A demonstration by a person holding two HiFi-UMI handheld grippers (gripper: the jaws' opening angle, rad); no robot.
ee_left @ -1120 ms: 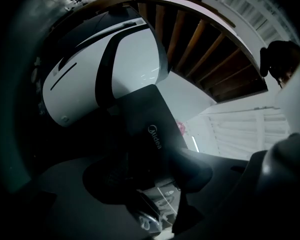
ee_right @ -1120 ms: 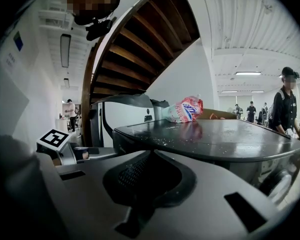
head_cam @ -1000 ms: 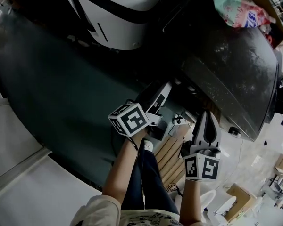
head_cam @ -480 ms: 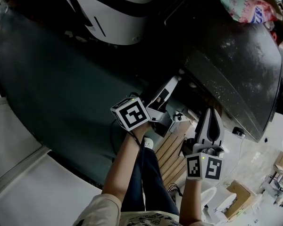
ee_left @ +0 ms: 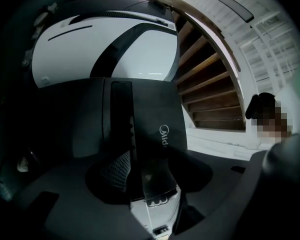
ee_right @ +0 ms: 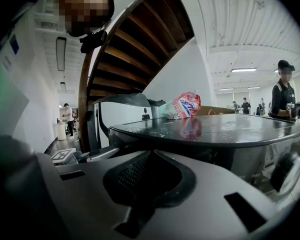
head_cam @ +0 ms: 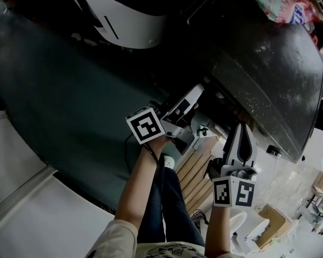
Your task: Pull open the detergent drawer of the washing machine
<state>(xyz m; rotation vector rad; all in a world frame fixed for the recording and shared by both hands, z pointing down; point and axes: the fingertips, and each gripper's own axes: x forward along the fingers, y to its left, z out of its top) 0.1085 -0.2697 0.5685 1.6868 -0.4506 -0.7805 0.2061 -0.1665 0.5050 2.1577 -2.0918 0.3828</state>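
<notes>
Between the closed jaws of my left gripper (head_cam: 191,97) sits the edge of the detergent drawer (ee_left: 155,119), its dark front panel rising just ahead of them. Over the last second this gripper has slid forward to the front of the washing machine (head_cam: 269,74), so I judge the grasp made and the pull still ahead. My right gripper (head_cam: 242,134) hangs beside the machine, jaws pressed together on nothing.

The washing machine (ee_right: 225,129) has a glossy dark top, flecked pale. The detergent drawer (ee_left: 157,119) front looks like smooth dark plastic. The right hand-held gripper (ee_right: 154,151) is matt grey plastic with mesh-textured pads. The stair treads (ee_right: 135,44) are brown wood, and the bag (ee_right: 184,105) is crinkly, shiny plastic.
</notes>
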